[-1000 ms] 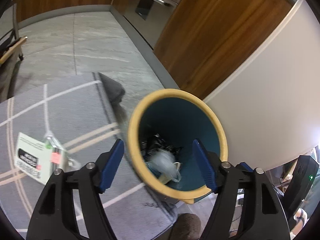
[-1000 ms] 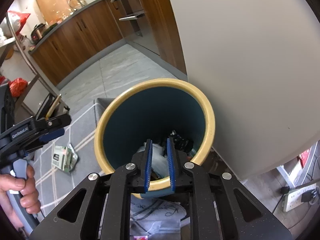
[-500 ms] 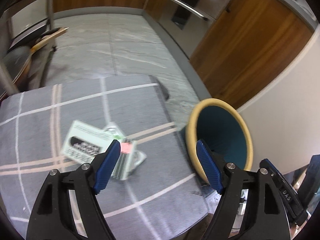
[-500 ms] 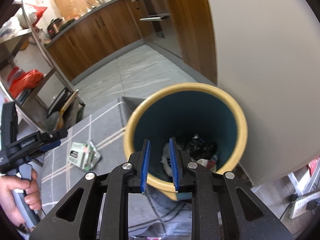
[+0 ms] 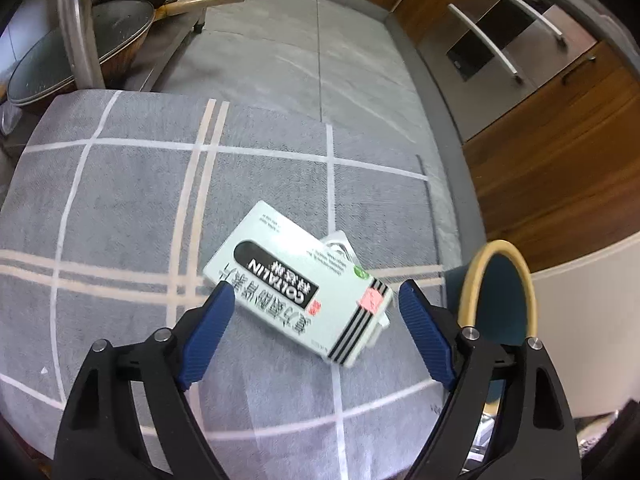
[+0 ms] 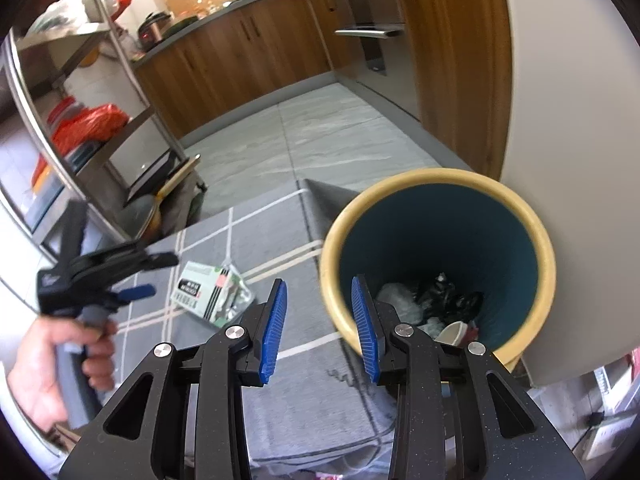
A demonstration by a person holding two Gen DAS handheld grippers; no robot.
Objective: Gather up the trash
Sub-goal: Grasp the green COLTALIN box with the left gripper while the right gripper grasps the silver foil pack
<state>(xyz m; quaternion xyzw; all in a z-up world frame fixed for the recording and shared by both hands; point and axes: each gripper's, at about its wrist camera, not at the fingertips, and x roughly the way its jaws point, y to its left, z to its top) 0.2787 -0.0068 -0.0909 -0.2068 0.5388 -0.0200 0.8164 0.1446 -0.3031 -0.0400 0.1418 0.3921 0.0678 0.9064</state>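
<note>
Task looked partway done: the bin (image 6: 438, 264), a round tub w/ a smooth yellow rim and dark teal inside, already held crumpled white and black scraps at the bottom, while one item was left on the rug (image 5: 120, 200). That item was a flat rectangular box (image 5: 298, 282), pale green card w/ black label and stripes, and a clear crinkly blister pack (image 5: 340, 242) peeking out at its 1 o'clock edge. It lay on the grey woven rug w/ cream grid lines, at about 9 o'clock from the bin. The left hand-held gripper (image 5: 316, 326) hovered over the box, ribbed blue pads spreading wide, nothing gripped yet. The right hand-held gripper (image 6: 318, 330) sat near the bin rim, jaws opening, nothing between them. Floor beyond was grey stone tile; cabinets were wood.
</note>
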